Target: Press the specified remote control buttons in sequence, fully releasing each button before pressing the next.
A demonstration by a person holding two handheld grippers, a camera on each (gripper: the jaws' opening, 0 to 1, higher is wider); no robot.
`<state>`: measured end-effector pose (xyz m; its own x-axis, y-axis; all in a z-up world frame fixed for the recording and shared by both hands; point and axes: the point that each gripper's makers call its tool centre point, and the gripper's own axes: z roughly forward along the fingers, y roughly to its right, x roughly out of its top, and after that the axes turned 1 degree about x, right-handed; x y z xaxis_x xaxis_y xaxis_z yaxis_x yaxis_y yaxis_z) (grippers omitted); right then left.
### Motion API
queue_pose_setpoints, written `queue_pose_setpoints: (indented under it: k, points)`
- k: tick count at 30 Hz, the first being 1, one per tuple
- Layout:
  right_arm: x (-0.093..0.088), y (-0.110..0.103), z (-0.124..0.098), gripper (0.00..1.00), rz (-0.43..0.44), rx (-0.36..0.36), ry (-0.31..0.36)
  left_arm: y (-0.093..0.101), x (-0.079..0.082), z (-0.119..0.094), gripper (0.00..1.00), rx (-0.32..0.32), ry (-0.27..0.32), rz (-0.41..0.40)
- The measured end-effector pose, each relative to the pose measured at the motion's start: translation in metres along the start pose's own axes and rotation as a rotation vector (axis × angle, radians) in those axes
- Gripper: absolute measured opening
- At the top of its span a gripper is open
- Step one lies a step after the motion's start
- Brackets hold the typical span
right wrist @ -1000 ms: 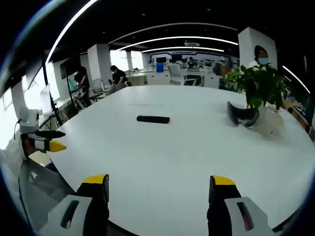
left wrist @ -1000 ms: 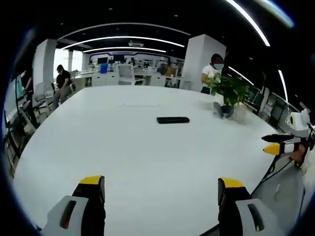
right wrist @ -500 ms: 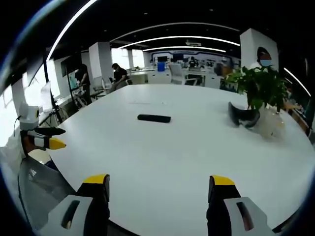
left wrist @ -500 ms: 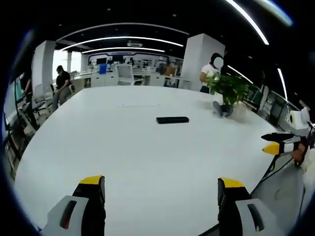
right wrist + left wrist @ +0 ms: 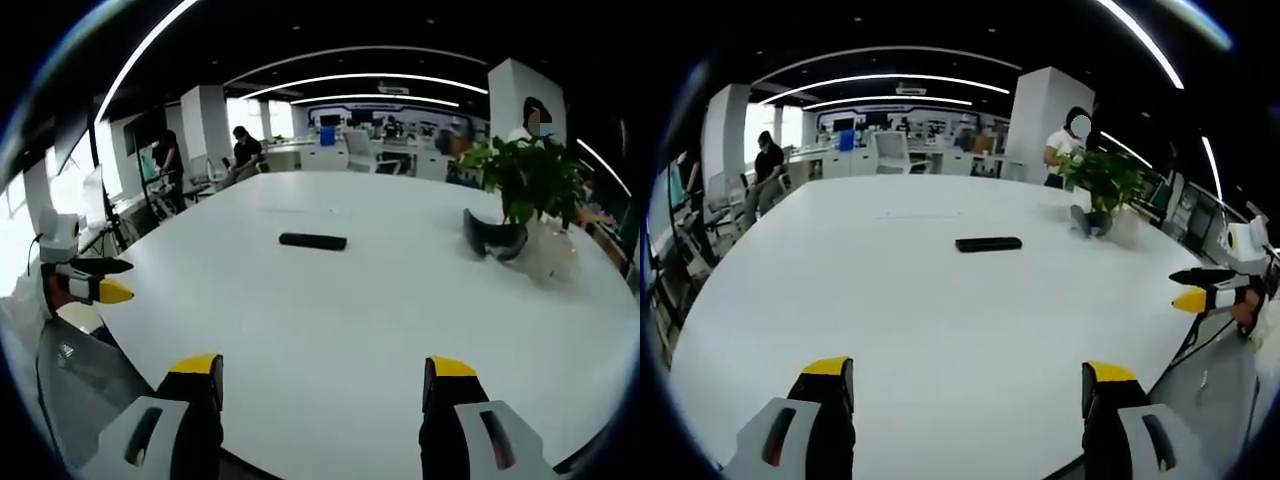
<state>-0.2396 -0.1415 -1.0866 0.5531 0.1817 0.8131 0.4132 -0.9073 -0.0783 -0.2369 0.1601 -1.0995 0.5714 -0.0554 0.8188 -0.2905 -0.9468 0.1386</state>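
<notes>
Left gripper view
Left gripper (image 5: 965, 385): jaws wide apart, holding nothing.
Remote control (image 5: 988, 244): flat on the white table (image 5: 890, 300), well ahead of the fingertips, between their lines.

Right gripper view
Right gripper (image 5: 325, 380): jaws wide apart, holding nothing.
Remote control (image 5: 312, 241): far ahead, closer to the left finger's line.
Plant (image 5: 525, 175): right of it.

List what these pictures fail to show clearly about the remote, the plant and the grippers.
- Remote control: too small and far in both views; its buttons and which face is up cannot be read.
- Plant: in the right gripper view its leaves and a dark object beside it hide its pot.
- Right gripper: in the left gripper view it sits at the edge, partly cut off.
- Left gripper: likewise in the right gripper view.
</notes>
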Motion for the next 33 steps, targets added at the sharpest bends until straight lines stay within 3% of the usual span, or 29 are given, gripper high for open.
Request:
queue_pose_setpoints:
  k: [33]
  points:
    - [-0.0016,0.0009,0.0003,0.80,-0.009,-0.003,-0.010,0.0016,0.0033,0.0016,0.97,-0.007,-0.002,0.021]
